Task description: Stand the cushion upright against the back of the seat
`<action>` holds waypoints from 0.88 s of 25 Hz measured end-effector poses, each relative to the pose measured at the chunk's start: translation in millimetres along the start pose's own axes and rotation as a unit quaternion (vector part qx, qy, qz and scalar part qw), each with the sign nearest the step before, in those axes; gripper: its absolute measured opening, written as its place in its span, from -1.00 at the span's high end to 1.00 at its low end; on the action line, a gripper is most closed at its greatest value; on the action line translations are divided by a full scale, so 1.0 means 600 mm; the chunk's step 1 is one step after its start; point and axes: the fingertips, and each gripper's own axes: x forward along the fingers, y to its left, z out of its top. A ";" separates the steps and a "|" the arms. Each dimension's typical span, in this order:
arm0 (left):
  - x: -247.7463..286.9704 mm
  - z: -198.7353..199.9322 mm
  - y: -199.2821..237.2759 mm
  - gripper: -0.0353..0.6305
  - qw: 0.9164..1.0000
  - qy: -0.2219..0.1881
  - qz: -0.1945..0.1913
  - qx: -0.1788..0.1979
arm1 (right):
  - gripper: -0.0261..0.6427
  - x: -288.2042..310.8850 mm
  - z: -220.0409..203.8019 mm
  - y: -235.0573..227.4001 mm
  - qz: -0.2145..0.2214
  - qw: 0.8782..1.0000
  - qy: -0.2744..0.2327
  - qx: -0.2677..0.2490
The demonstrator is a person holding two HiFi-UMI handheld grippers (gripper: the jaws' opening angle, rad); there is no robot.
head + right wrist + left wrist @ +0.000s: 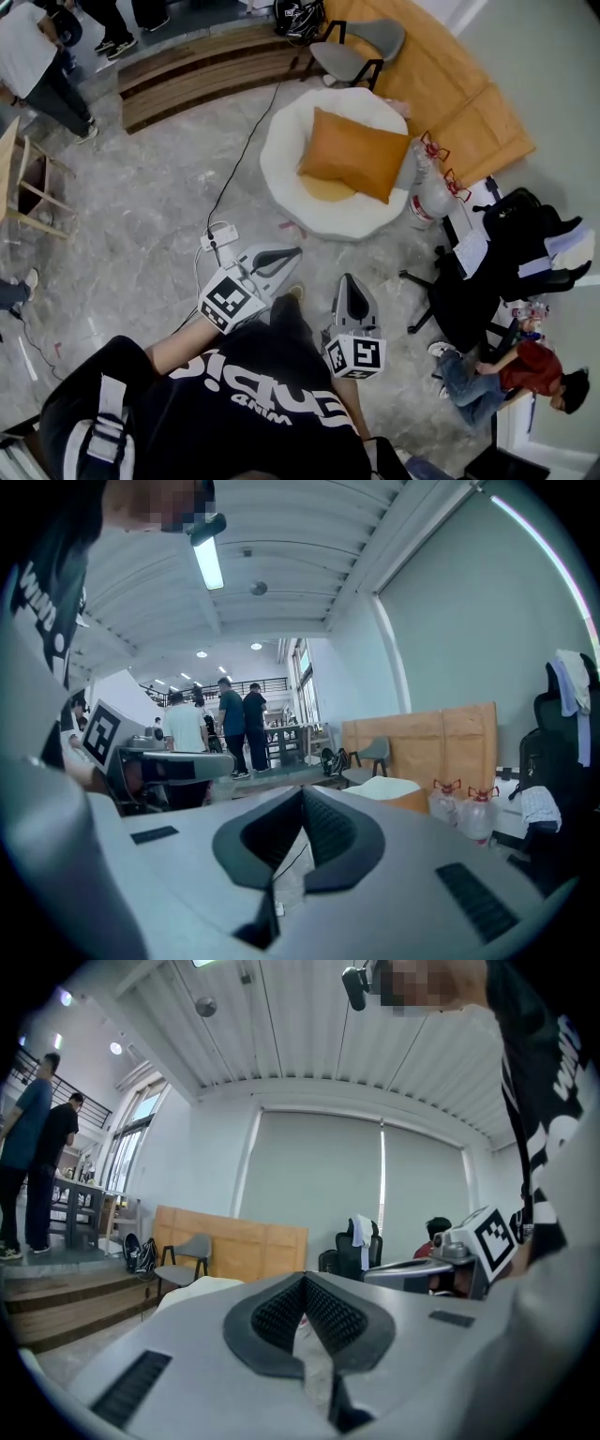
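An orange cushion [354, 153] leans tilted in the round white seat [281, 167], its upper edge toward the seat's far right rim. Both grippers hover over the floor well short of the seat. My left gripper [292, 251] is shut and empty, pointing at the seat. My right gripper [350, 281] is also shut and empty, just to its right. In the left gripper view the white seat [192, 1290] shows low behind the shut jaws. In the right gripper view the seat [389, 787] and a strip of the orange cushion [412, 802] lie ahead.
A white power strip [218, 237] with a black cable lies on the floor left of the seat. Two water jugs [429, 187] stand at its right, next to black office chairs [487, 272]. A grey chair [361, 47] and wooden panels [450, 84] stand behind. People are nearby.
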 end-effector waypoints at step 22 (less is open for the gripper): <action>0.244 0.065 0.049 0.87 0.999 -0.011 0.024 0.020 | 0.86 0.114 0.057 -0.202 0.042 0.999 -0.005 0.004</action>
